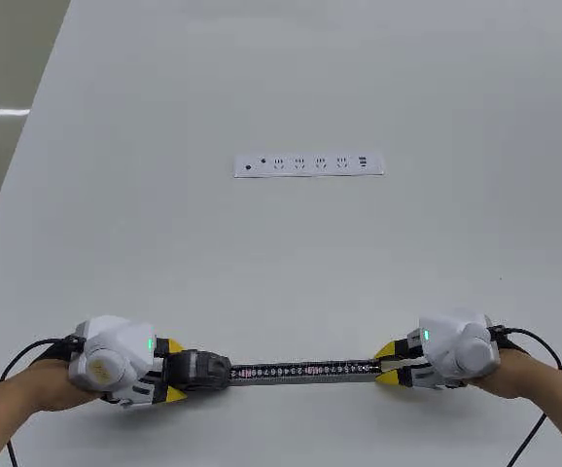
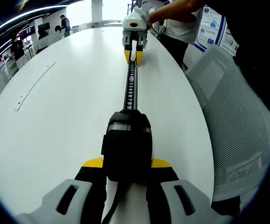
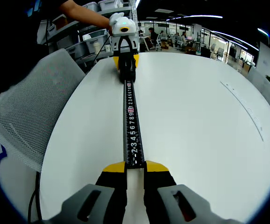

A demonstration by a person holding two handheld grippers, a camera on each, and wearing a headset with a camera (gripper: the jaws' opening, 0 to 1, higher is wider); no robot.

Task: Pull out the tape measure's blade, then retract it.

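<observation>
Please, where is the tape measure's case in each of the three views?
Head view: case lower left, held in the left gripper.
Left gripper view: bottom centre, between its own jaws.
Right gripper view: far top, at the blade's end.
Shared landmark: the numbered blade, running from case to right gripper.

Left tongs (image 1: pixel 176 371), right tongs (image 1: pixel 386 364): two. One tape measure (image 1: pixel 200 371), one power strip (image 1: pixel 309 164), one chair (image 2: pixel 228 107).

The left hand-held gripper (image 2: pixel 127 163) grips the black tape case (image 2: pixel 127 140) on the desk (image 2: pixel 69 107). Its blade (image 2: pixel 131 88) runs out to the right hand-held gripper (image 2: pixel 134 55), which pinches it.
</observation>
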